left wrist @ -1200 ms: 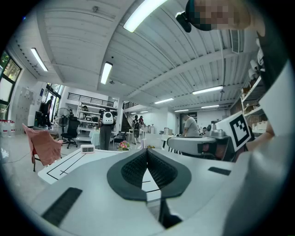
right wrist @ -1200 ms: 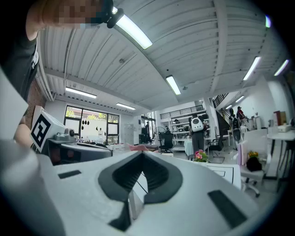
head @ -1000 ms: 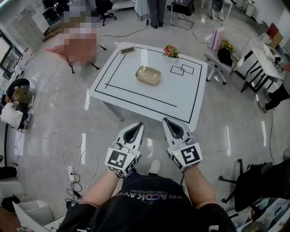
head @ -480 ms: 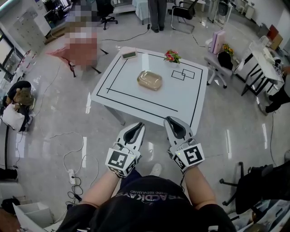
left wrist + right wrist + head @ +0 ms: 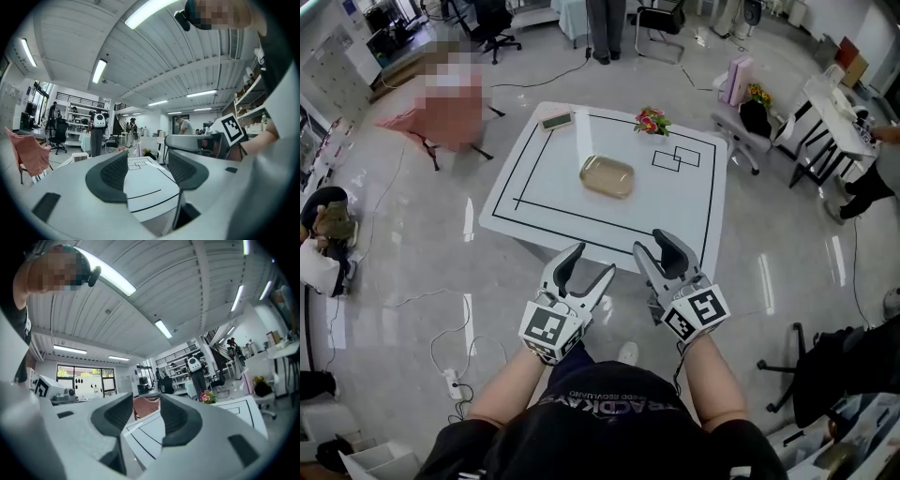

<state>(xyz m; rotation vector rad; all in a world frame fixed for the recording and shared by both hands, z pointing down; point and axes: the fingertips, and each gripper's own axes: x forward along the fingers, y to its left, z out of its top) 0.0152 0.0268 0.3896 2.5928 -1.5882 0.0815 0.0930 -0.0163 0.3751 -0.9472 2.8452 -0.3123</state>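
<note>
White table (image 5: 680, 208) on glossy floor (image 5: 405, 274)

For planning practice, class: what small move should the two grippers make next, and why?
Probably reach forward over the table toward the tan container: the left gripper and right gripper stand open and empty, short of the table's near edge.

We see a white square table (image 5: 675, 211), its top marked with a long black rectangular outline and two small overlapping boxes near the far right corner. Inside the outline, towards the far side, lies a tan, glossy oblong container (image 5: 607, 176) with rounded corners, flat and slightly askew to the lines.
</note>
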